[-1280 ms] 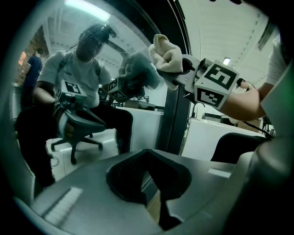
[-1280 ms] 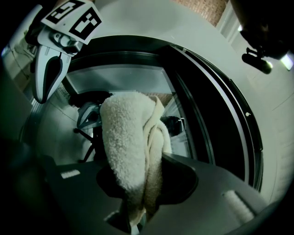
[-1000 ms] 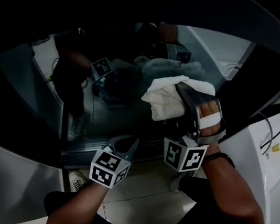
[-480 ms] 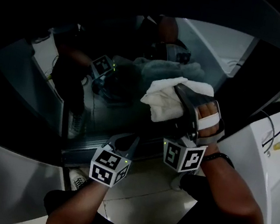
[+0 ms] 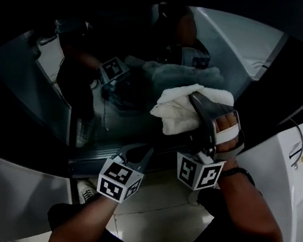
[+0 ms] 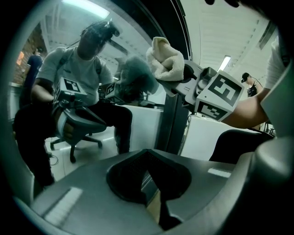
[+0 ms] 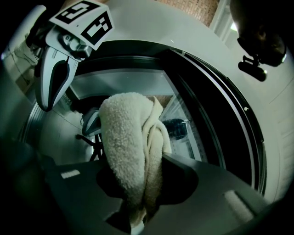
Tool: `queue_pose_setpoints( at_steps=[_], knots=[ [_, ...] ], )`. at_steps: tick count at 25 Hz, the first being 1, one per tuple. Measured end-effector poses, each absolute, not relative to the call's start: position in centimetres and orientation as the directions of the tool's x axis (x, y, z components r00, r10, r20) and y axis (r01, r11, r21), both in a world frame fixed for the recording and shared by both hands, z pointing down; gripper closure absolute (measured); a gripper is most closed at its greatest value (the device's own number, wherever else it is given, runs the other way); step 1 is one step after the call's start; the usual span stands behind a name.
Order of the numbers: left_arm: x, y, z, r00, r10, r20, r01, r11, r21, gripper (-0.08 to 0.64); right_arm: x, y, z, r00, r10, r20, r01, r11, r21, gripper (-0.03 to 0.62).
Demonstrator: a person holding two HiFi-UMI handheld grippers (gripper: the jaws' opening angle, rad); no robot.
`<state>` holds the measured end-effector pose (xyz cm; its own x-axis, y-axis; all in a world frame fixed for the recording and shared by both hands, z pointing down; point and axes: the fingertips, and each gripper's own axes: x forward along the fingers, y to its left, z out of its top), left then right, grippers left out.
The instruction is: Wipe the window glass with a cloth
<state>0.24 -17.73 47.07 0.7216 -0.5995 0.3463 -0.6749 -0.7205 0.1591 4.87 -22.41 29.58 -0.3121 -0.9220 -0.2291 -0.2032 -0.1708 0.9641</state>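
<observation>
Step in hand: the wiping itself, I'd say. The cloth (image 5: 175, 111) is up at the pane and nothing else is in play.
Cloth: cream terry, bunched into a thick wad, a little toward 1 o'clock from the middle of the head view. Its far side looks to be against the window glass (image 5: 121, 115), since its dim grey reflection (image 5: 185, 74) sits just beside it at 12 o'clock.
Right gripper: the right gripper (image 5: 196, 103) reaches in from 5 o'clock, jaws clamped on the wad's lower folds. In the right gripper view the cloth rises straight up from between them and hides the middle of the pane.
Left gripper: the left gripper (image 5: 137, 154) hangs low at 7 o'clock of the cloth, near the lower frame (image 5: 95, 163). Its jaws are drawn together with nothing between them; its own view shows only a thin slit. It is apart from the cloth and, as far as I can tell, not touching the glass.
Glass: dark and mirror-like, showing a seated person and both grippers. I can't make out smears or which part is done, so progress is hard to judge.
Next move: calls for steady pressure through the wad and a sweep across the pane, probably toward 9 o'clock where a broad stretch lies open. The clamp must hold firm so the cloth doesn't roll out.
Watch for: the hard jaw tips sit close behind the fabric. Tilted too far, they could meet the glass.
</observation>
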Motion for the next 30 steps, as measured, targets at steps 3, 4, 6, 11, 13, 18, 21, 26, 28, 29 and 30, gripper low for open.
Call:
queue_pose_setpoints(
  at_steps=[3, 4, 6, 11, 13, 18, 21, 26, 28, 29, 30],
  knots=[
    [0.4, -17.8, 47.3, 0.72, -0.594, 0.358, -0.675, -0.72, 0.163, 0.543, 4.8, -22.3, 29.5, -0.316, -0.918, -0.24, -0.219, -0.175, 0.96, 0.483],
    [0.5, -17.8, 47.3, 0.721, -0.592, 0.361, -0.674, -0.721, 0.162, 0.543, 4.8, -22.3, 29.5, -0.317, -0.918, -0.239, -0.223, -0.172, 0.959, 0.483],
    [0.6, -17.8, 47.0, 0.723, -0.588, 0.363, -0.67, -0.724, 0.162, 0.543, 4.8, -22.4, 29.6, -0.322, -0.918, -0.231, -0.225, -0.163, 0.961, 0.483],
    [0.8, -17.9, 46.9, 0.723, -0.577, 0.38, -0.667, -0.726, 0.166, 0.543, 4.7, -22.6, 30.5, -0.342, -0.917, -0.206, -0.229, -0.131, 0.965, 0.483],
    [1.1, -17.8, 46.8, 0.726, -0.572, 0.382, -0.663, -0.73, 0.166, 0.543, 4.7, -22.6, 30.5, -0.343, -0.916, -0.206, -0.24, -0.127, 0.962, 0.483],
    [1.2, -17.7, 46.6, 0.729, -0.568, 0.383, -0.659, -0.733, 0.167, 0.543, 4.6, -22.5, 30.4, -0.344, -0.915, -0.212, -0.266, -0.122, 0.956, 0.482],
    [1.1, -17.8, 46.4, 0.728, -0.567, 0.385, -0.661, -0.731, 0.171, 0.543, 4.7, -22.6, 30.6, -0.343, -0.917, -0.202, -0.268, -0.111, 0.957, 0.482],
    [1.2, -17.7, 45.6, 0.731, -0.56, 0.39, -0.655, -0.735, 0.173, 0.543, 4.8, -22.6, 30.9, -0.343, -0.922, -0.181, -0.261, -0.092, 0.961, 0.482],
    [1.2, -17.7, 45.5, 0.731, -0.558, 0.392, -0.655, -0.736, 0.172, 0.543, 4.8, -22.6, 31.2, -0.343, -0.924, -0.171, -0.26, -0.082, 0.962, 0.482],
    [1.2, -17.7, 45.6, 0.731, -0.558, 0.394, -0.655, -0.736, 0.172, 0.543, 4.7, -22.7, 31.5, -0.343, -0.925, -0.165, -0.258, -0.076, 0.963, 0.482],
    [1.2, -17.8, 45.7, 0.73, -0.558, 0.395, -0.655, -0.735, 0.172, 0.543, 4.7, -22.8, 31.9, -0.345, -0.925, -0.158, -0.256, -0.069, 0.964, 0.482]
  ],
)
